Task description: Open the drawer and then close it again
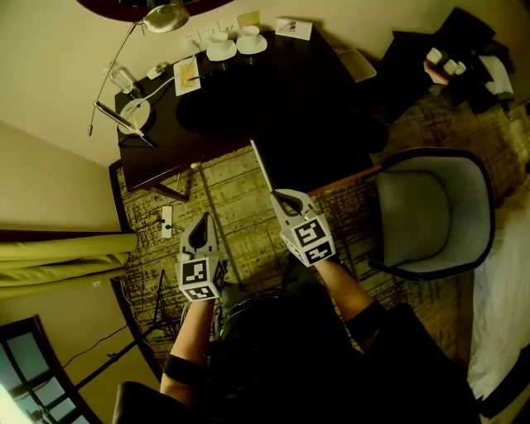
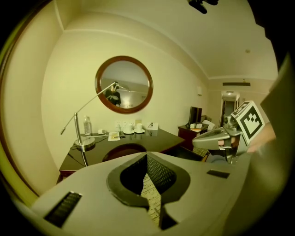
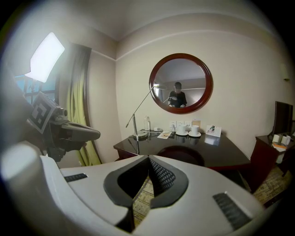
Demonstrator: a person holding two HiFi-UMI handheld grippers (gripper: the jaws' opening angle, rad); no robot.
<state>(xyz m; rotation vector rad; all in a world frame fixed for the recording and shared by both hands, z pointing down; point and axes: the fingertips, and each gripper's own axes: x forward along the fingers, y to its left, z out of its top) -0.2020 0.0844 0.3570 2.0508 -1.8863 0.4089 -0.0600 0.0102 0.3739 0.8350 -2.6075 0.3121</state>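
A dark wooden desk [image 1: 273, 108] stands ahead against the wall; I cannot make out its drawer front in any view. My left gripper [image 1: 204, 218] is held above the patterned carpet, well short of the desk, jaws shut with nothing between them. My right gripper [image 1: 280, 197] hangs beside it, a little closer to the desk's front edge, also shut and empty. In the left gripper view the desk [image 2: 138, 142] lies beyond the closed left gripper [image 2: 146, 156], with the right gripper [image 2: 221, 136] alongside. In the right gripper view the closed right gripper [image 3: 148, 157] points at the desk [image 3: 216, 154].
On the desk stand a lamp [image 1: 166, 16], two white cups [image 1: 236, 43] and a water bottle [image 1: 122, 79]. A grey armchair [image 1: 431, 215] sits to the right. Yellow-green curtains [image 1: 58, 261] hang at the left. A round mirror [image 3: 180, 83] hangs above the desk.
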